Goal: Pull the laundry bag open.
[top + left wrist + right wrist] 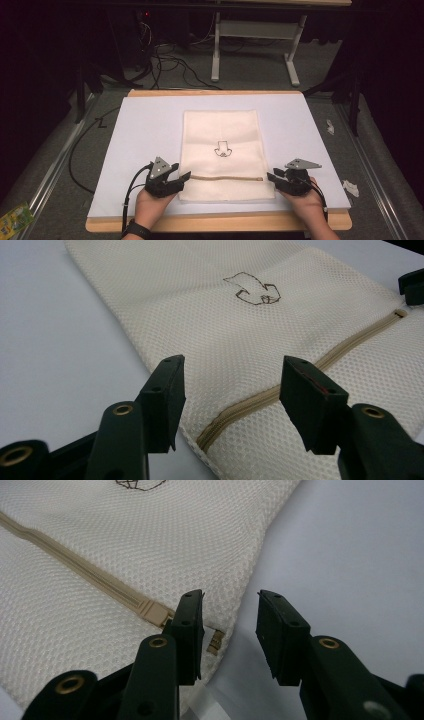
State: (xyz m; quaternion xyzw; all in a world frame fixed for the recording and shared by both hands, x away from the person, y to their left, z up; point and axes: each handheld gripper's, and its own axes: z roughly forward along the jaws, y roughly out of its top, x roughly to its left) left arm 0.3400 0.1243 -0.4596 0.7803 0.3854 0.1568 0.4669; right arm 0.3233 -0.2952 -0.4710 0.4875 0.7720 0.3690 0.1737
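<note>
So the table [150, 125] has a pale sheet over its top, with the wooden edge peeking out along the near and far sides. Smack in the middle of that sheet lies a cream mesh bag [220, 135], flat, long side running away from the person. It looks like one of those laundry pouches with a honeycomb weave.

On the bag, roughly at its centre, there's a little dark line drawing [223, 149], some outlined shape, can't really make out what it is. Below the drawing, toward the bag's near end, a tan zipper [227, 177] runs straight across from the bag's left edge almost to its right edge. In the right gripper view the zipper's end stop [152, 612] sits just beside the bag's right edge, and a small tan tab [216, 642] pokes out at that edge, right by one finger.

The left gripper [186, 176] sits at the bag's left edge, level with the zipper. Its fingers [165, 400] are spread apart with nothing between them, straddling the zipper's left end in the left gripper view.

The right gripper [270, 176] is at the bag's right edge, also level with the zipper. Its fingers [189, 630] are parted too, nothing held, one over the bag's corner fabric and the other over bare sheet beside the bag.
</note>
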